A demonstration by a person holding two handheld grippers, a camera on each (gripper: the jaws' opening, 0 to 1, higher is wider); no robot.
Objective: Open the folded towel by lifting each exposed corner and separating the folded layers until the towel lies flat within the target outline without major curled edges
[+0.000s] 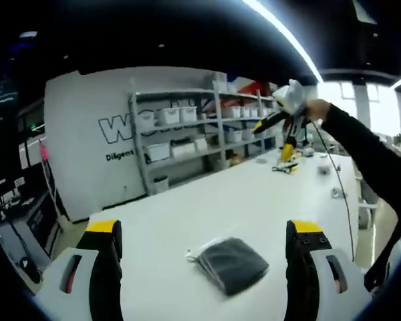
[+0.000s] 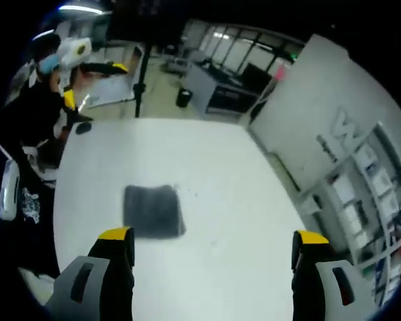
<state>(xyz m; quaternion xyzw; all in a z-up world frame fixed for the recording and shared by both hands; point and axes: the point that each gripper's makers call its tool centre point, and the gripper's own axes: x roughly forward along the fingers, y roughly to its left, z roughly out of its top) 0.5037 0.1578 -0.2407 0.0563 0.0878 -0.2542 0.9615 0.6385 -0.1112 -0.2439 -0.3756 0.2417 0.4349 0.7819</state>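
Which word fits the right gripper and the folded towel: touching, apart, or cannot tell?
Apart. In the right gripper view, the right gripper hangs open above the white table, and bare tabletop separates its fingers from the folded towel.

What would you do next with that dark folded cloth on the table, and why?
Probably lower one gripper toward a corner of the folded towel. It lies folded on the white table, untouched, and both the left gripper and the right gripper hover above it with jaws wide open, holding nothing.
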